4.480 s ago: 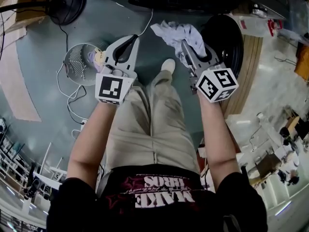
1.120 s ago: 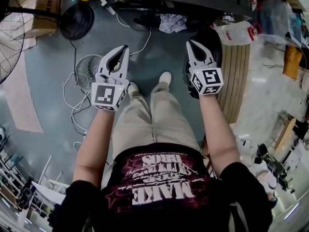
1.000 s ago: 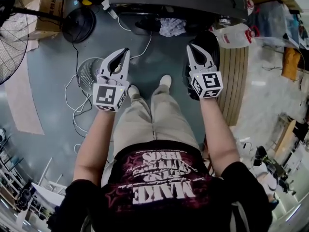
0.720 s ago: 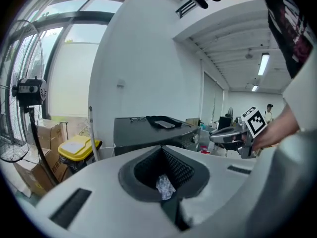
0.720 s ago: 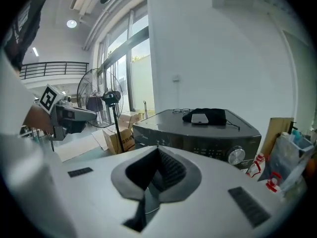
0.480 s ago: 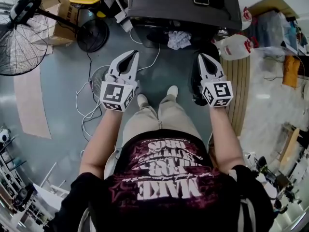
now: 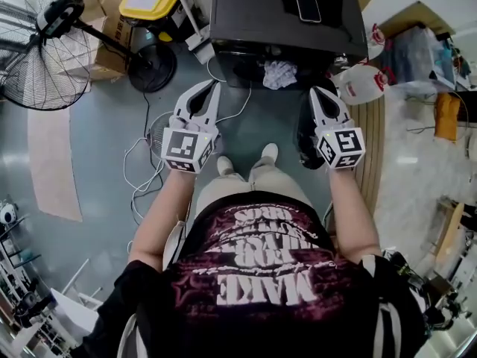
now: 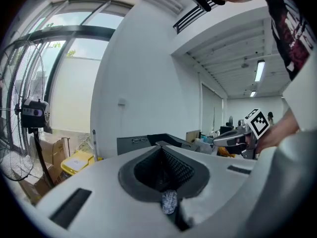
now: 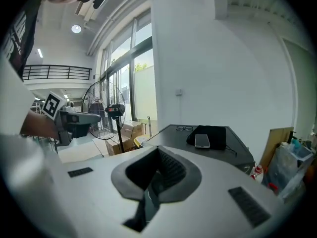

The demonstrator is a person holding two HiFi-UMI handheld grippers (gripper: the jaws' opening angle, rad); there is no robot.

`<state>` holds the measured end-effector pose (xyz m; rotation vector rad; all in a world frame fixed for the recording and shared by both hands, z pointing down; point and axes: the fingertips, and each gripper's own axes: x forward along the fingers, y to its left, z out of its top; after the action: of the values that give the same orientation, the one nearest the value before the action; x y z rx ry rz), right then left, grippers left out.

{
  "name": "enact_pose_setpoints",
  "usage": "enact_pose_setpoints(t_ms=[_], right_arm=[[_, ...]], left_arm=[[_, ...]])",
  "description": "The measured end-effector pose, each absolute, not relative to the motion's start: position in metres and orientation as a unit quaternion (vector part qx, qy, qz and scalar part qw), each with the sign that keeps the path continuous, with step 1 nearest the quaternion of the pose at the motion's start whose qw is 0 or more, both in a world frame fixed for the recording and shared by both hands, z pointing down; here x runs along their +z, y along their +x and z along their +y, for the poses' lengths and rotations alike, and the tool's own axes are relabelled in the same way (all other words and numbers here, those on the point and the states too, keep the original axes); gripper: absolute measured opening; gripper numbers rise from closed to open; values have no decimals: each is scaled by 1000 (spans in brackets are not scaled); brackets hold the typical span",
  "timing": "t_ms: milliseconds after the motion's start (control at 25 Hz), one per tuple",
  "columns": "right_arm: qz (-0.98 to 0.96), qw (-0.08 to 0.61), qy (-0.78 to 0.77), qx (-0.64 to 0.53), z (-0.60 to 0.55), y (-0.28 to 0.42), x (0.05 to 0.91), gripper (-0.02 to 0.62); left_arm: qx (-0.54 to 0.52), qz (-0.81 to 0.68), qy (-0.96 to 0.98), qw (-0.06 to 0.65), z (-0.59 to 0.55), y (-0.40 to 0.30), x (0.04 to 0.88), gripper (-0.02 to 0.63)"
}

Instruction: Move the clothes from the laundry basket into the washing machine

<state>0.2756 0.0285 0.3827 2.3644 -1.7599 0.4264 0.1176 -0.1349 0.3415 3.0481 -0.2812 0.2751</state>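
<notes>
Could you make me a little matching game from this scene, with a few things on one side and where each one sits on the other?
Things:
1. phone
2. standing fan
3. white cloth
4. white jug

Places:
A. far left of the head view
B. low at the front of the washing machine
C. on top of the washing machine
D. just right of the washing machine

Pairs: 1-C, 2-A, 3-B, 4-D

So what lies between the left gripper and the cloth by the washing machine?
In the head view, only grey floor, crossed by a white cable, separates the left gripper from the cloth.
</notes>
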Motion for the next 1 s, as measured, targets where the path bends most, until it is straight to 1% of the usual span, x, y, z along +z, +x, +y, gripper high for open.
enact_pose_setpoints(t_ms=[640,1000], right_arm=[[-594,78,794,102,26,250,306,3],[-606,73,785,108,23,251,309,3]], left_arm=[[66,-74,995,12,-134,117,299,5],[60,-79,995,4,-128,127,289,5]])
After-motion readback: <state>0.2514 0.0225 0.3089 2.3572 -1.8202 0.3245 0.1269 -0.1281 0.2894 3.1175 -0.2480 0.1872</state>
